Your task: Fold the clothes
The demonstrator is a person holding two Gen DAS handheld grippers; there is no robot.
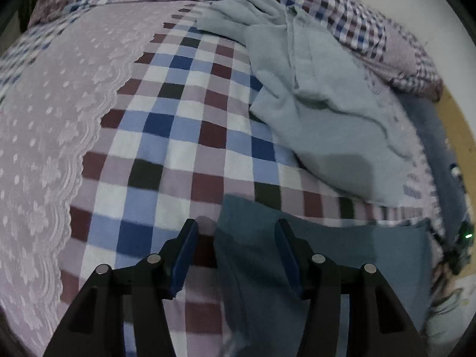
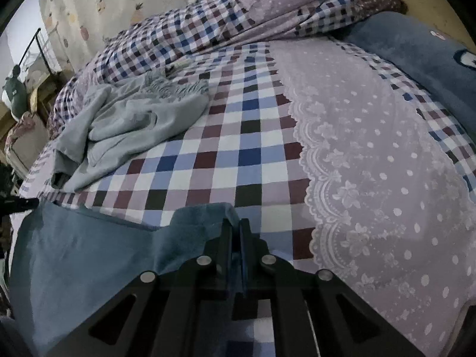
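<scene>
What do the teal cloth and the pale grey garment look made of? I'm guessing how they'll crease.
Teal cloth: soft, matte, slightly fuzzy, possibly fleece or brushed knit; it drapes in broad folds. Pale grey garment: thin matte woven fabric, perhaps cotton; it shows fine crumples and a seam.

No readable text, label, brand or number shows on the bedding or clothes in either view.

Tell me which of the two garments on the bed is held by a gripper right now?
The darker teal garment at the near edge: the right gripper is shut on its corner. The pale grey-blue garment lies crumpled farther back, untouched.
</scene>
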